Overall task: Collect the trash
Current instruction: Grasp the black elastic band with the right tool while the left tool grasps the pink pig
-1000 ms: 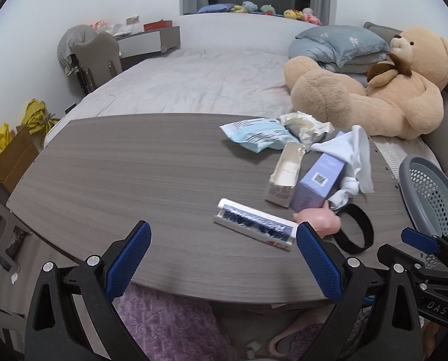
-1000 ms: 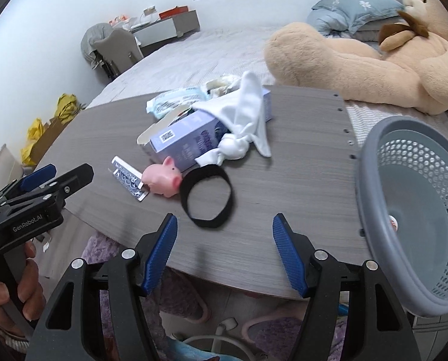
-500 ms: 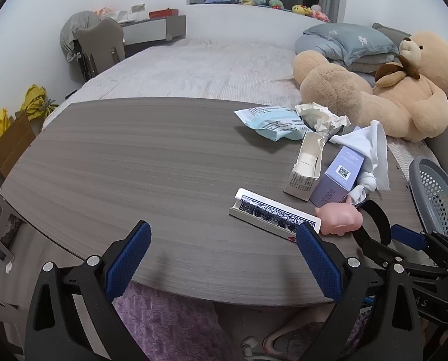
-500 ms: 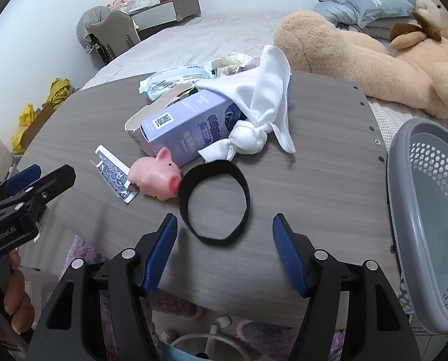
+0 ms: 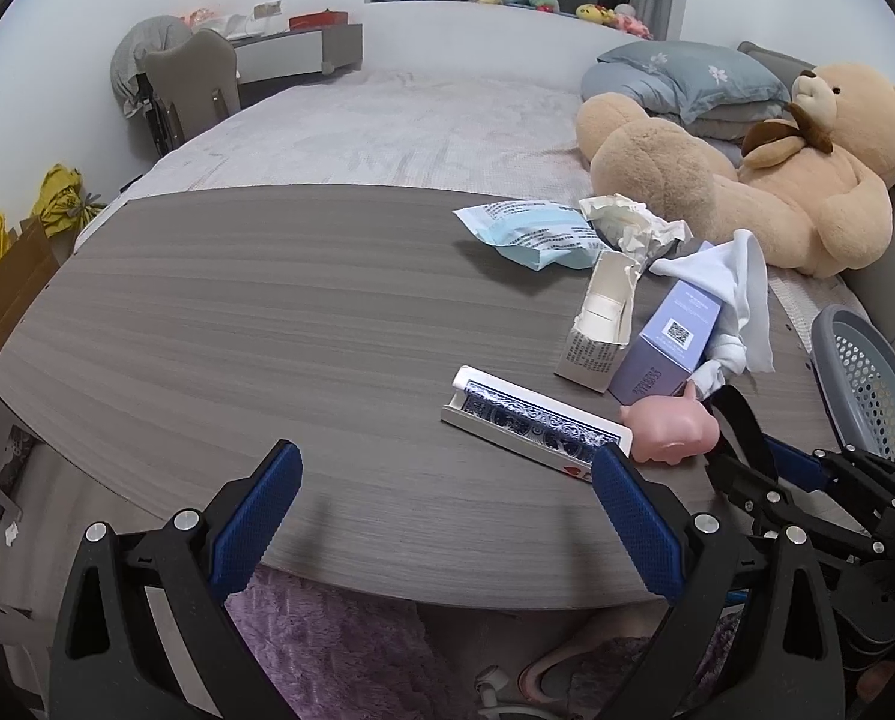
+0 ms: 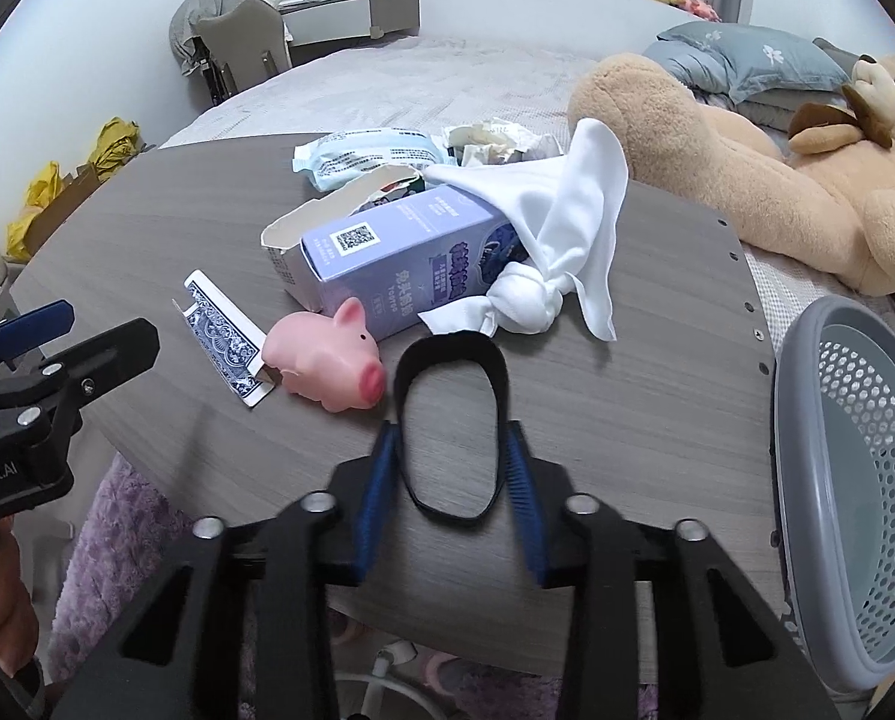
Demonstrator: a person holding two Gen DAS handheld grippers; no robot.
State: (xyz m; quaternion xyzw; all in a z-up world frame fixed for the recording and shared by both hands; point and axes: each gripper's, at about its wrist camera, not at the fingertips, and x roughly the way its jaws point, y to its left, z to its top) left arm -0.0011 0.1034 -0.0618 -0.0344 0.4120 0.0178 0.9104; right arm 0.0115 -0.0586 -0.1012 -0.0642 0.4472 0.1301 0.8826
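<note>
Our right tool [image 6: 450, 456], jaws just closing, grasps the black elastic fabric loop [image 6: 450, 420] at lower centre; a pink rubber pig [image 6: 327, 363] crowds its left, a grey mesh basket [image 6: 855, 480] stands right. Our left tool [image 5: 441, 516] stays released.

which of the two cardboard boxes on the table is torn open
The white cardboard box behind, with ragged flaps and a hollow inside. The lilac cardboard box with the QR code beside it looks closed.

Grey wood-grain table [image 6: 627, 396]; black band [image 6: 450, 426]; pink pig toy [image 6: 327, 363]; lavender box [image 6: 399, 258]; white knotted cloth [image 6: 573, 228]; blue-patterned card box [image 6: 225, 339] at 9 o'clock of the pig; grey perforated basket [image 6: 855, 480]; tan teddy bear [image 6: 747, 180].
</note>
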